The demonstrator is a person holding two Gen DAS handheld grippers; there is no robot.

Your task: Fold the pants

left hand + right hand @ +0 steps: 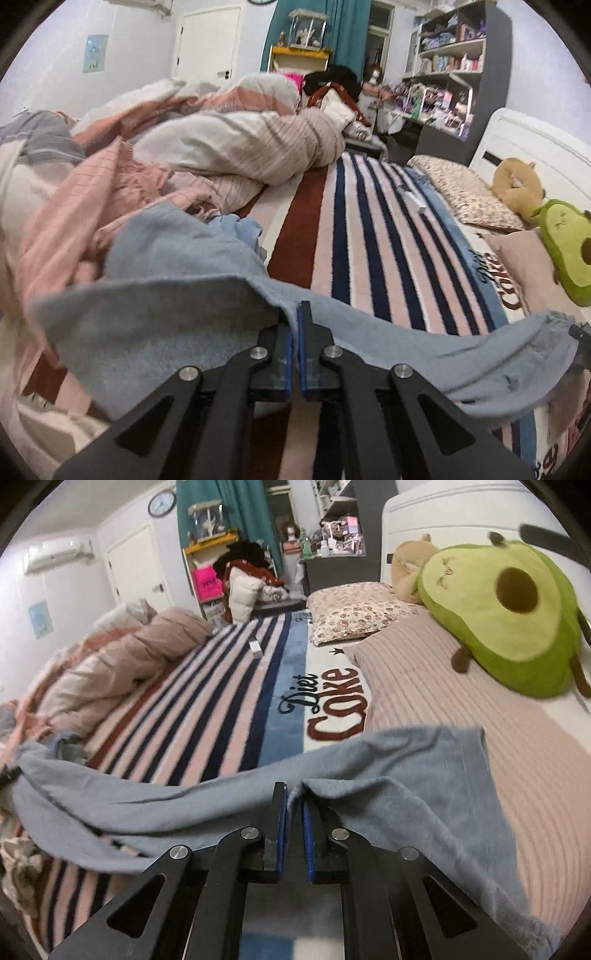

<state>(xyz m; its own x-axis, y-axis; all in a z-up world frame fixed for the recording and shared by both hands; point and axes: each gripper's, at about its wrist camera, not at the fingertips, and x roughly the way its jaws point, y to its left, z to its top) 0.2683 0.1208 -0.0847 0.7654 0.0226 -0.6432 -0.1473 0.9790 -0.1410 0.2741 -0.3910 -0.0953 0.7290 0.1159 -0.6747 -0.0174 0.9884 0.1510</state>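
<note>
Grey-blue pants (155, 317) hang stretched between my two grippers above a striped blanket (369, 236) on a bed. My left gripper (295, 314) is shut on the pants' upper edge; cloth drapes to both sides of it. In the right wrist view my right gripper (293, 794) is shut on the same pants (424, 775), pinching an edge between its blue pads. The cloth spans leftward toward the other gripper, whose tip shows at the far left edge (9, 773). The rest of the pants lies bunched on the bed at left (184, 236).
A rumpled pink and beige duvet (221, 147) fills the bed's left side. Pillows (354, 609), an avocado plush (509, 616) and a tan plush (406, 568) lie near the white headboard. A small white object (255, 648) lies on the blanket. Shelves and clutter stand beyond.
</note>
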